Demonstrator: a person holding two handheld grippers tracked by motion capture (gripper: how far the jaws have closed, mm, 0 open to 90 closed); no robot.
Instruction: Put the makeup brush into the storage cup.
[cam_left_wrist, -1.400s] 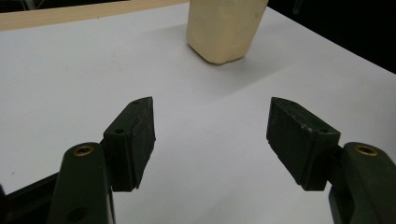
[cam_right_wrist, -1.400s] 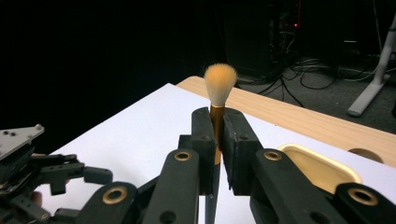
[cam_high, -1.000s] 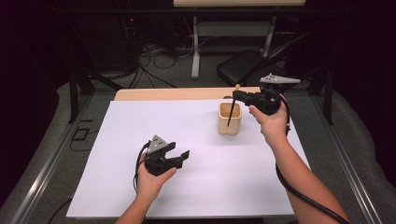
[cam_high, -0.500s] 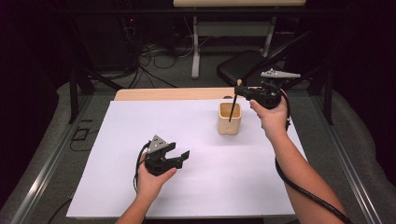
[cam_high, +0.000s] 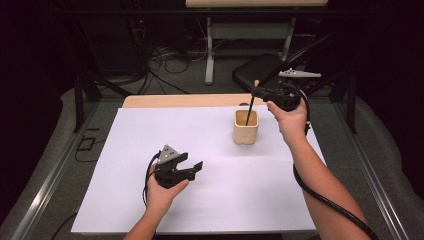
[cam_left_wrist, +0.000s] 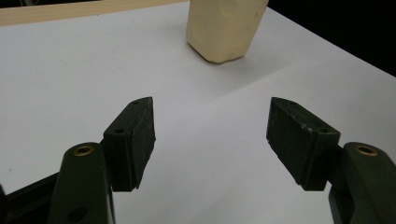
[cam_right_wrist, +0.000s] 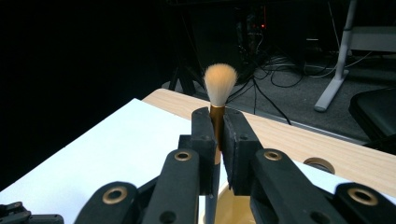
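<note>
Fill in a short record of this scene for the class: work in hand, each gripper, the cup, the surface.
work in hand: putting a brush into a cup
right gripper: jaws shut on the brush just below its bristles, above the cup
brush: upright, bristles up, handle end inside the cup
left gripper: jaws open, nothing between them, low over the sheet, pointing toward the cup
cup: cream, upright, on the sheet's far right part
surface: white sheet on a wooden table

No readable text, labels, brands or numbers anywhere. Cup (cam_high: 246, 127) is plain, and the white sheet (cam_high: 200, 150) under it is blank.
</note>
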